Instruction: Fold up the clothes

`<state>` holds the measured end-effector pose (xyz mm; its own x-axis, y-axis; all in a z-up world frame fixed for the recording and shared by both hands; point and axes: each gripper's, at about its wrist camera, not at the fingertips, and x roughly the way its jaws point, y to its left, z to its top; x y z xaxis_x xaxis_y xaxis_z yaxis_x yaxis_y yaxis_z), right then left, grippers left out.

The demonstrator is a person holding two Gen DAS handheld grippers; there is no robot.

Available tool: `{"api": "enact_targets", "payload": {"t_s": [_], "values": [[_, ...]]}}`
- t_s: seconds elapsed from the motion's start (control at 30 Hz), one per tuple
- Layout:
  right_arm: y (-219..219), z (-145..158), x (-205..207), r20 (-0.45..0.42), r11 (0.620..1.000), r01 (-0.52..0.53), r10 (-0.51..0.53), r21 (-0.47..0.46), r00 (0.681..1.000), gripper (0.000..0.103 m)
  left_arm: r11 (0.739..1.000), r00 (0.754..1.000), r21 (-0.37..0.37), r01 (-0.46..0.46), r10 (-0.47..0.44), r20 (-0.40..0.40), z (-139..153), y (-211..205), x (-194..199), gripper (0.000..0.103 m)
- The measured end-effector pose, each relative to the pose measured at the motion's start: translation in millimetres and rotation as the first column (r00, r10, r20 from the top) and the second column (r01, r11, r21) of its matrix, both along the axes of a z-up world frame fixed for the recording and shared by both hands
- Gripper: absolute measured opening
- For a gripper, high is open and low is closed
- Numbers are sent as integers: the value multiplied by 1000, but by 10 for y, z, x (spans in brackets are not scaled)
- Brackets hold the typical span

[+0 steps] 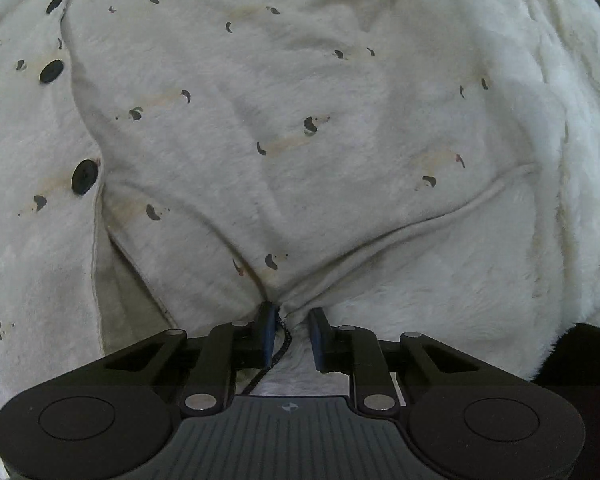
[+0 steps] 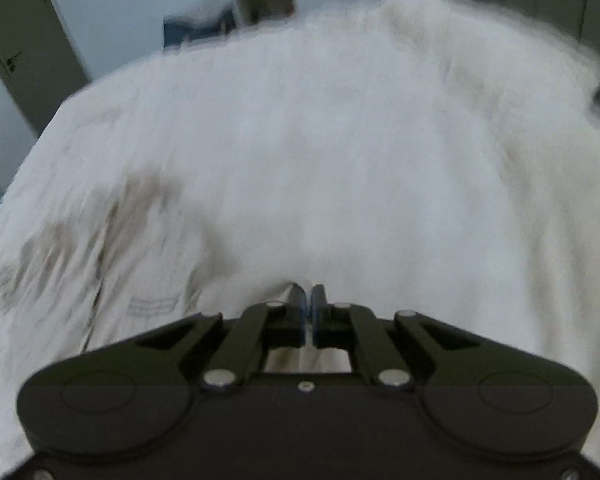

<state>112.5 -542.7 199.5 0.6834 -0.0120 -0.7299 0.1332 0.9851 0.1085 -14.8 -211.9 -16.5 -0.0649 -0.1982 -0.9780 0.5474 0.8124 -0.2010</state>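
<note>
A cream fleece garment (image 1: 300, 128) with small dark specks and dark buttons (image 1: 85, 176) lies spread on a white fluffy cover (image 1: 480, 280). Its corded hem (image 1: 428, 226) puckers to a point right at the tips of my left gripper (image 1: 293, 312). The left jaws stand a little apart, with a black cord (image 1: 281, 344) and white cover showing in the gap. In the blurred right wrist view, my right gripper (image 2: 308, 292) is shut on a thin fold of the garment (image 2: 112, 240), whose pale cloth with a printed label (image 2: 152, 305) runs off to the left.
The fluffy cover (image 2: 380, 180) fills most of the right wrist view. Behind it are a pale wall (image 2: 120, 8), a grey door (image 2: 16, 48) at the left and dark panels (image 2: 540, 0) at the right. A dark edge (image 1: 580, 356) shows at the lower right of the left wrist view.
</note>
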Motion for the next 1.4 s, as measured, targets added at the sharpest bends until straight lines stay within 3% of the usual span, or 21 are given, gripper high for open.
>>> {"api": "enact_targets", "payload": {"t_s": [0.1,0.23,0.37,0.53,0.6,0.8,0.93,1.07,1.13,1.17,1.2,1.27,1.3,1.4], "values": [[4,295,92,98,994,23,-13,-105,995,3,999,999,17,40,-40,12,14,-30,-27,18],[-1,-75,184,-63,969,26,-43,-244,997,13,1000,1000,9,12,-12,1,20,33,-13,18],[-163,-636,-33,-193,988,69,-96,-141,977,13,1000,1000,-3,3,-3,-7,36,94,-5,18],[-425,-974,-181,-240,985,159,-169,-63,956,32,1000,1000,-24,-10,10,0,63,188,-23,18],[-633,-1077,-125,-234,975,220,-214,0,948,43,999,1000,-30,-17,17,5,80,212,-30,18],[-1170,-1385,633,-229,950,304,-282,67,932,46,998,997,-27,-57,58,50,174,294,-101,18],[-1503,-1608,1247,-229,927,360,-330,105,916,45,998,993,-3,-68,68,92,178,286,-194,19],[-1646,-1921,1719,-314,890,438,-384,124,868,44,995,989,16,-97,94,112,162,284,-238,20],[-1681,-2023,1802,-354,882,451,-381,138,854,31,993,987,23,-118,114,110,156,290,-233,20],[-1692,-2029,1810,-363,883,438,-358,169,860,1,992,987,27,-125,121,106,159,295,-225,21],[-1700,-2023,1810,-369,884,419,-325,209,871,0,991,987,31,-132,128,101,162,299,-217,21],[-1699,-1767,1682,-318,899,362,-278,248,907,0,990,987,38,-135,131,91,172,311,-200,21],[-1737,-1571,1561,-300,894,378,-302,241,905,0,991,988,41,-131,127,85,179,319,-191,21],[-1883,-972,1171,-273,853,486,-430,188,861,0,992,991,42,-115,112,66,201,356,-163,21]]}}
